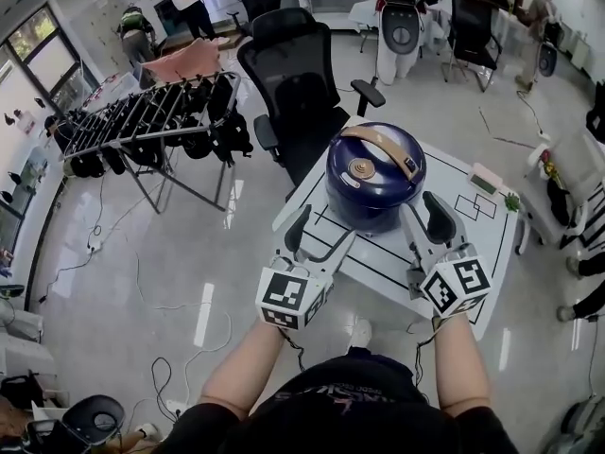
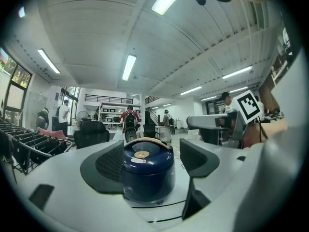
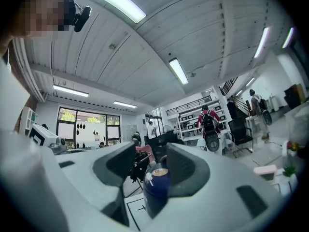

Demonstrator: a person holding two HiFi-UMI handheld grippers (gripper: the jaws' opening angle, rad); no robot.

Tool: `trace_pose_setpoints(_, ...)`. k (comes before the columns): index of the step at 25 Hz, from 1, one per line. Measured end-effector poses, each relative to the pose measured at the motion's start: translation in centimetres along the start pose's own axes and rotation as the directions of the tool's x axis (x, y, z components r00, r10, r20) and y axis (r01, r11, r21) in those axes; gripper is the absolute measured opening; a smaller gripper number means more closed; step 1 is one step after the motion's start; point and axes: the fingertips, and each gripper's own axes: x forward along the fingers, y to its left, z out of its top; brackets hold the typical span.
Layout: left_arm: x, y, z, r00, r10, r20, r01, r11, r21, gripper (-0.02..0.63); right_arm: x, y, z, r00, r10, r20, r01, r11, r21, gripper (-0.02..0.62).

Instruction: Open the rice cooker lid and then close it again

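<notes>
Forearms at the head view's bottom edge lead to the left gripper and right gripper, both spread apart and flanking the blue rice cooker on the white counter. Its lid is down, and the tan handle runs from far-left to near-right.

Left gripper view: the cooker shows whole, framed by the parted jaws.

Right gripper view: one finger hides much of the cooker.

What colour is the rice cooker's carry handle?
Tan handle on the round dark blue rice cooker; head view shows it best.
</notes>
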Motion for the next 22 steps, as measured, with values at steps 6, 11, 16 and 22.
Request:
trace_pose_setpoints(6, 5.8, -0.5, 0.7, 0.999, -0.041, 0.001, 0.041, 0.999, 0.004, 0.347, 1.6, -5.1, 0.7, 0.999, -0.04, 0.0, 0.04, 0.999, 0.003, 0.187)
trace_pose_setpoints(11, 9.5, -0.8, 1.0, 0.998, -0.06, 0.014, 0.06, 0.998, 0.002, 0.347, 2.6, -8.5, 1.0, 0.998, -0.059, 0.001, 0.059, 0.998, 0.002, 0.187)
trace_pose_setpoints(16, 12.5, -1.1, 1.4, 0.998, -0.064, 0.02, 0.064, 0.998, 0.0, 0.347, 3.6, -11.1, 1.8, 0.998, -0.063, 0.006, 0.063, 0.998, -0.002, 0.187)
trace_pose_setpoints(22, 14.7, -1.3, 1.7, 0.997, -0.07, 0.022, 0.069, 0.998, 0.005, 0.347, 4.2, -13.1, 1.9, 0.997, -0.073, 0.005, 0.073, 0.997, 0.002, 0.187)
